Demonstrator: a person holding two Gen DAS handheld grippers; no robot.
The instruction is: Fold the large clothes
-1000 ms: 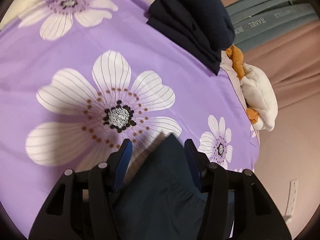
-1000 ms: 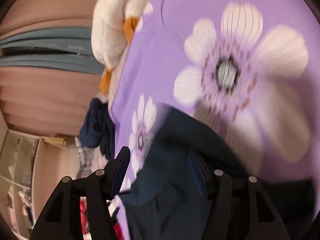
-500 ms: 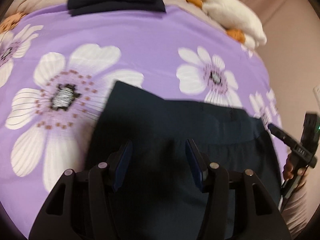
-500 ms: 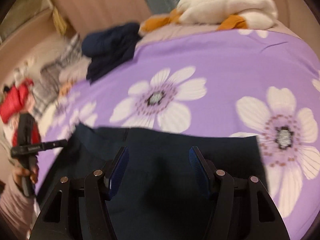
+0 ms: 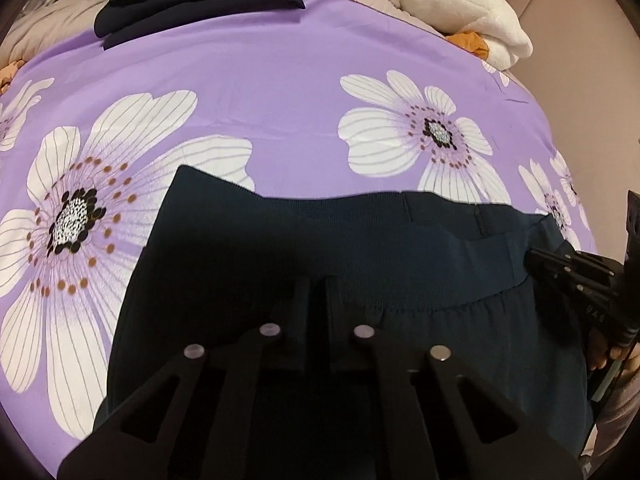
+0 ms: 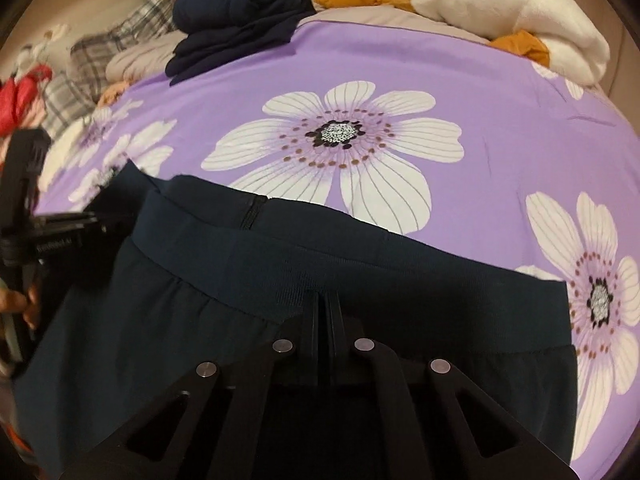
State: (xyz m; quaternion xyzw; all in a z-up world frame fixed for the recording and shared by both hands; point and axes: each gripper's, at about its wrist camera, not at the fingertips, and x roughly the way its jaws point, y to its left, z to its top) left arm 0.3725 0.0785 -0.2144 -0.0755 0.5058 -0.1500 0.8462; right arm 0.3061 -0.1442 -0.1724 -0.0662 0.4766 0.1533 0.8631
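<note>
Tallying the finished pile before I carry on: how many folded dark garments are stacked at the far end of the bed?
1 stack of dark folded clothes sits at the bed's far edge, left of the white blanket. Its layers cannot be counted separately. The dark trousers lie apart, nearer.

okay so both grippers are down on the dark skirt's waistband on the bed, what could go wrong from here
1. Both the left hand-held gripper and right hand-held gripper pinch only the waistband of the dark garment. A thin bite of fabric may slip out when lifted.
2. The jaws sit right on the purple flowered sheet, so they might catch it as well and drag it up.
3. The garment's lower part is out of view, so it could bunch or fold unevenly.
</note>
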